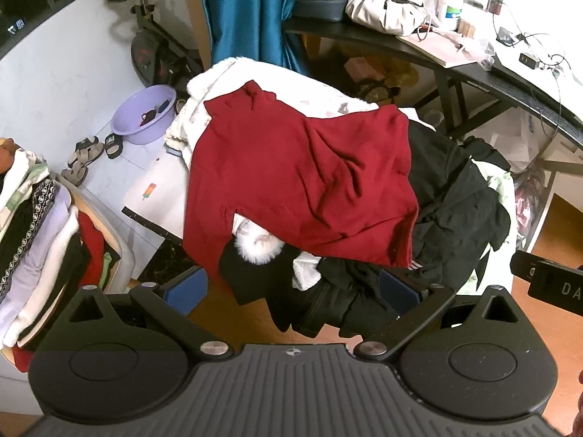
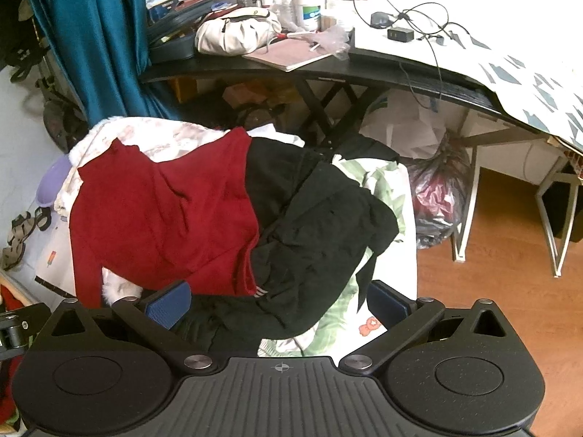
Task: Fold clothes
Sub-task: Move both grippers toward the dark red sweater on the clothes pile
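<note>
A heap of unfolded clothes lies ahead of both grippers. On top is a dark red garment (image 1: 298, 167), also in the right wrist view (image 2: 164, 215). Black clothes (image 1: 452, 204) lie to its right (image 2: 313, 225), over a white and green floral piece (image 2: 386, 182). A white furry piece (image 1: 258, 247) pokes out under the red garment. My left gripper (image 1: 291, 289) is open and empty, just short of the heap's near edge. My right gripper (image 2: 278, 307) is open and empty, fingers either side of the black clothes' near edge.
A stack of folded clothes (image 1: 32, 240) sits at the left. A lilac basin (image 1: 144, 114) and sandals (image 1: 82, 156) lie on the floor. A cluttered black desk (image 2: 328, 69) stands behind the heap, a bag (image 2: 441, 196) under it. Wooden floor (image 2: 510, 273) lies to the right.
</note>
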`<state>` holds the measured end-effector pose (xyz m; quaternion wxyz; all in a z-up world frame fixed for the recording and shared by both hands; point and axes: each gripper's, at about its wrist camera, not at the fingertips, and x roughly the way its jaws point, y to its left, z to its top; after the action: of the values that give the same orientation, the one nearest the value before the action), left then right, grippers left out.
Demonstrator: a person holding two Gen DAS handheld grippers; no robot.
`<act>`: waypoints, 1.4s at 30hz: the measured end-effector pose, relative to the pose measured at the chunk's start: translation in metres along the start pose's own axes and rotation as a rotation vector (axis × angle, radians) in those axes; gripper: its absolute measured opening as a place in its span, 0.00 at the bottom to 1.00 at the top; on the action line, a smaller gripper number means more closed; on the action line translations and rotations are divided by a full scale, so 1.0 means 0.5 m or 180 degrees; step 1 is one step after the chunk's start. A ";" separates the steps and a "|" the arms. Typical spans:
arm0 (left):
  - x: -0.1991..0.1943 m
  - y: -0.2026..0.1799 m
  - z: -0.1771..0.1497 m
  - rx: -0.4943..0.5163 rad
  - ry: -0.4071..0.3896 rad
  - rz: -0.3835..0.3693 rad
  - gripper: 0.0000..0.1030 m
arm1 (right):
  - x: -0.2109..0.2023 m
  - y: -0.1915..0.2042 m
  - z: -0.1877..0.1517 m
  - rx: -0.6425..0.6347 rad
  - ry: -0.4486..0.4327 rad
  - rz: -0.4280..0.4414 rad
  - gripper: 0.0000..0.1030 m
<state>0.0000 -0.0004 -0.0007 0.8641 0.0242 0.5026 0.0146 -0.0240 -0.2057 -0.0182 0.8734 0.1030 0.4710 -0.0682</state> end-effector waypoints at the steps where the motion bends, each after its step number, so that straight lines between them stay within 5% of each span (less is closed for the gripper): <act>1: 0.002 -0.001 -0.001 -0.0003 0.0015 0.0007 0.99 | 0.000 -0.002 -0.002 0.0000 0.0005 0.0005 0.99; 42: 0.055 -0.015 0.022 -0.0155 0.0281 0.0146 0.99 | 0.085 -0.028 0.030 0.0071 0.0238 0.0084 0.99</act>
<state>0.0232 -0.0069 -0.0195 0.8409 0.0140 0.5390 0.0476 0.0086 -0.2238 -0.0475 0.8548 0.1215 0.5012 -0.0580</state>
